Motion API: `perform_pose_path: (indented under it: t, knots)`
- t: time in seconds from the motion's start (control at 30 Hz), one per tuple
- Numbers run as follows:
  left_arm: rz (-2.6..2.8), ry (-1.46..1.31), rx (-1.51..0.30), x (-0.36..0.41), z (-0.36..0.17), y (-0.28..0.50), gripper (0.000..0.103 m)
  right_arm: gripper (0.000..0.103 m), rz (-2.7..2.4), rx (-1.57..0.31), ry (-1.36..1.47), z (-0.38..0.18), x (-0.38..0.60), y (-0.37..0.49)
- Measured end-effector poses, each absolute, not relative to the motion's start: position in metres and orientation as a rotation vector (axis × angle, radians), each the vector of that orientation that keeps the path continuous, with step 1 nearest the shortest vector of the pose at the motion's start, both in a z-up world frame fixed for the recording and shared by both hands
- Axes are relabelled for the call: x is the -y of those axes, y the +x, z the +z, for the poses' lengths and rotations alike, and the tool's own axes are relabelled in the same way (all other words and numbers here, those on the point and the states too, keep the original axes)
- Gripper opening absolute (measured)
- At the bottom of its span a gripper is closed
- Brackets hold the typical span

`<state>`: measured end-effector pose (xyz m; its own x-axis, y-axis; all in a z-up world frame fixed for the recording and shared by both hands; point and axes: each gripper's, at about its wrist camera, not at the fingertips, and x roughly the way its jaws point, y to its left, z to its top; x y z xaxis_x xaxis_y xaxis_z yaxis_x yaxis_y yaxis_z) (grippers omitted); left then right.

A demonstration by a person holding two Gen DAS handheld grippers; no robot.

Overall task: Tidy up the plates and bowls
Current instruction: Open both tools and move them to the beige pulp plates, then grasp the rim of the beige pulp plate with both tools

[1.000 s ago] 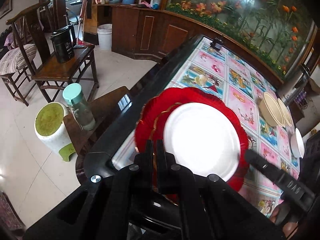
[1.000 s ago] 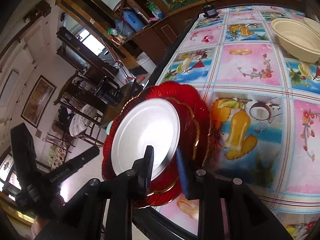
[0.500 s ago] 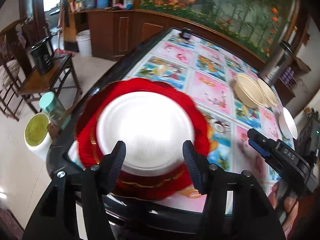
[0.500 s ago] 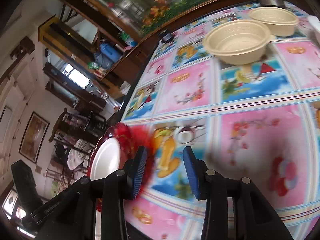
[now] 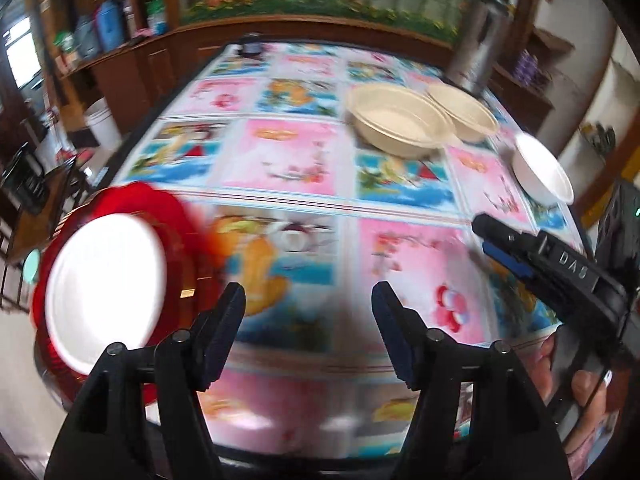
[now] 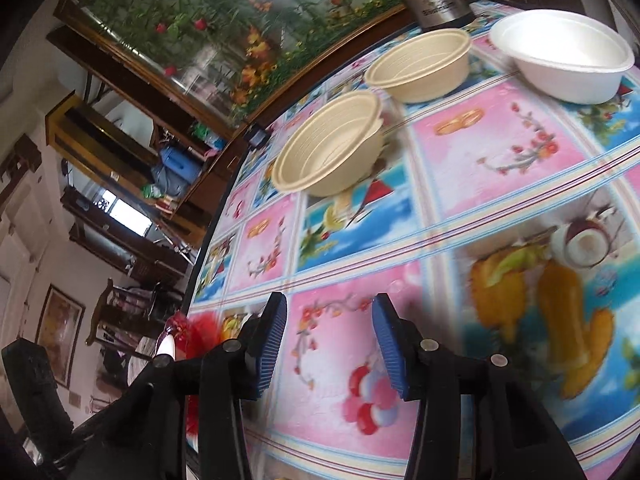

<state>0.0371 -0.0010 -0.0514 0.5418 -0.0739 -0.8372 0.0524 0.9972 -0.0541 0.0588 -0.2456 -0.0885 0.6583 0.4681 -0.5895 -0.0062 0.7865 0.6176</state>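
Note:
A white plate (image 5: pixel 106 284) lies on a red scalloped plate (image 5: pixel 176 216) at the table's near left corner; only a red sliver (image 6: pixel 196 328) of it shows in the right wrist view. Two beige bowls (image 5: pixel 396 124) (image 5: pixel 464 116) and a white bowl (image 5: pixel 542 172) stand at the far right; in the right wrist view they are the beige bowls (image 6: pixel 332 152) (image 6: pixel 420 64) and the white bowl (image 6: pixel 564 60). My left gripper (image 5: pixel 308 300) is open and empty above the tablecloth, right of the plates. My right gripper (image 6: pixel 330 312) is open and empty; it also shows in the left wrist view (image 5: pixel 486 232).
The table (image 5: pixel 280 160) has a pink and blue fruit-print cloth. A steel thermos (image 5: pixel 478 40) stands behind the bowls. A small dark object (image 5: pixel 250 46) sits at the far edge. Cabinets and a planter line the back; chairs stand off the left side.
Both grippers let go of the plates and opened. Both swung right, away from the plate stack, toward the bowls; the stack now sits at the left of the left wrist view.

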Motion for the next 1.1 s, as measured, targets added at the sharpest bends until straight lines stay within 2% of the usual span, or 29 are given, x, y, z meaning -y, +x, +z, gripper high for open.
perform_pose_path:
  t: [0.37,0.77,1.1]
  knots:
    - [-0.105,0.048,-1.052,0.048,-0.071,0.069,0.065,0.049,0.228,-0.83,0.675,-0.095,0.295,0.07]
    - [0.021,-0.032,-0.93,0.035,-0.038,0.151,0.065,0.054,0.244,-0.774,0.622,-0.048,0.286,0.135]
    - [0.069,-0.082,-0.939,0.031,-0.045,0.207,0.065,0.053,0.179,-0.757,0.638,-0.047,0.284,0.187]
